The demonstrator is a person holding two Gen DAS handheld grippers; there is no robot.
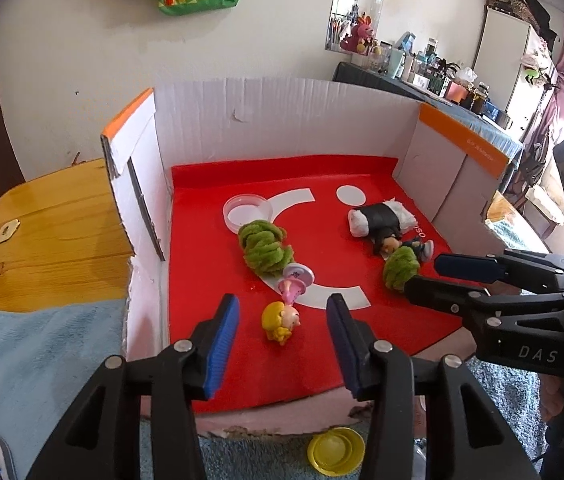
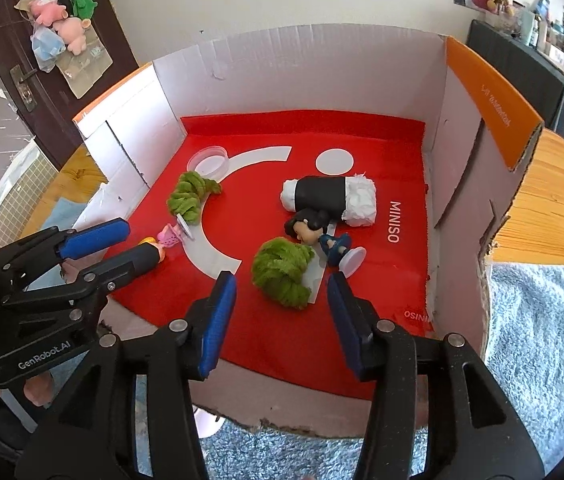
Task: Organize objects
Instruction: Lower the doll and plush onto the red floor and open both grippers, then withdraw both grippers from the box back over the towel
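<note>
A white cardboard box (image 1: 242,112) with a red mat (image 1: 210,280) holds the toys. A yellow-haired figurine (image 1: 280,320) lies just ahead of my open, empty left gripper (image 1: 283,312), with its pink stand (image 1: 297,276) behind it. Two green fuzzy bundles lie there: one mid-left (image 1: 266,246), one (image 2: 282,272) just ahead of my open, empty right gripper (image 2: 282,288). A dark-haired figurine (image 2: 313,232) on a white base and a black-and-white roll (image 2: 329,198) lie beyond. A clear round dish (image 2: 208,160) sits at the back left.
The box (image 2: 461,92) stands on a wooden table (image 1: 42,240) with a blue towel (image 1: 42,360). A yellow lid (image 1: 335,450) lies in front of the box. A fuzzy grey-blue cloth (image 2: 541,340) lies to the right. A shelf of bottles (image 1: 433,76) is far behind.
</note>
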